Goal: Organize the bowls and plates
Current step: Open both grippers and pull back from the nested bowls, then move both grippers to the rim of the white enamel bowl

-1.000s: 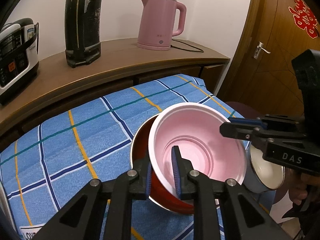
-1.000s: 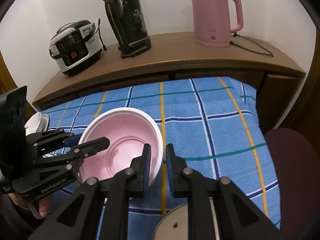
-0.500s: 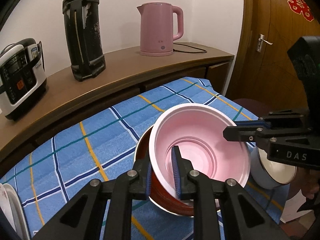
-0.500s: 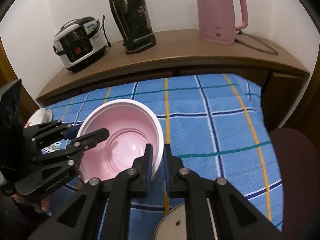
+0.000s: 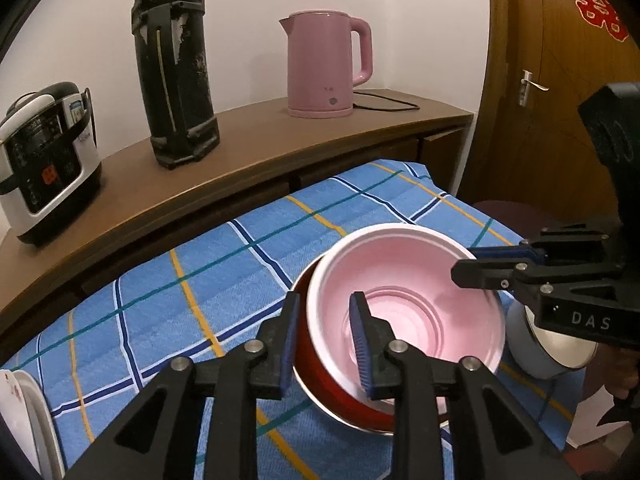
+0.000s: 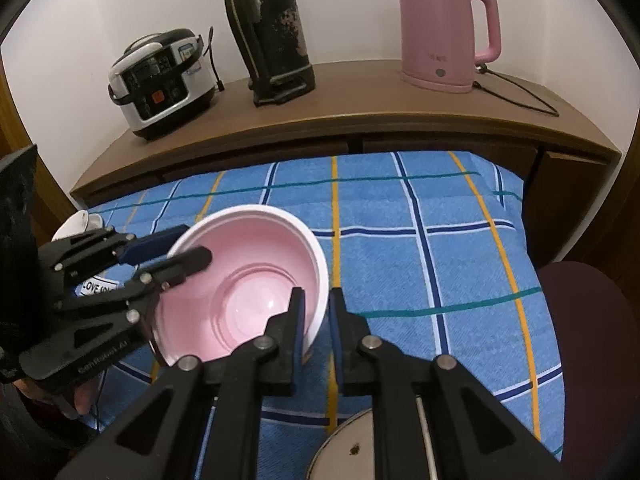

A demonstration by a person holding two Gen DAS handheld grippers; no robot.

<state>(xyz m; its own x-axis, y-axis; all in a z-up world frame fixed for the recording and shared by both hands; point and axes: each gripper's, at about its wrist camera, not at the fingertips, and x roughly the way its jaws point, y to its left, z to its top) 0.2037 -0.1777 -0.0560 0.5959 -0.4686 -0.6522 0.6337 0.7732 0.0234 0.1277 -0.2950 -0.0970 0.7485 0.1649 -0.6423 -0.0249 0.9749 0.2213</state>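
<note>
My left tongs (image 5: 324, 334), jaws opening, straddle the rim of the round pink plastic bowl (image 5: 404, 304), which sits nested in a red metal-rimmed bowl (image 5: 320, 376) on the blue plaid tabletop (image 6: 420, 264). My right tongs (image 6: 316, 312) pinch the pink bowl's opposite rim.

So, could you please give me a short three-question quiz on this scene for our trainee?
1. The pink bowl is nested in which dish? A) red bowl B) white plate C) glass jar
2. True or false: the right gripper is shut on the pink bowl's rim.
3. Which appliance stands leftmost on the sideboard?
Key: 1 A; 2 true; 3 the rice cooker.
</note>
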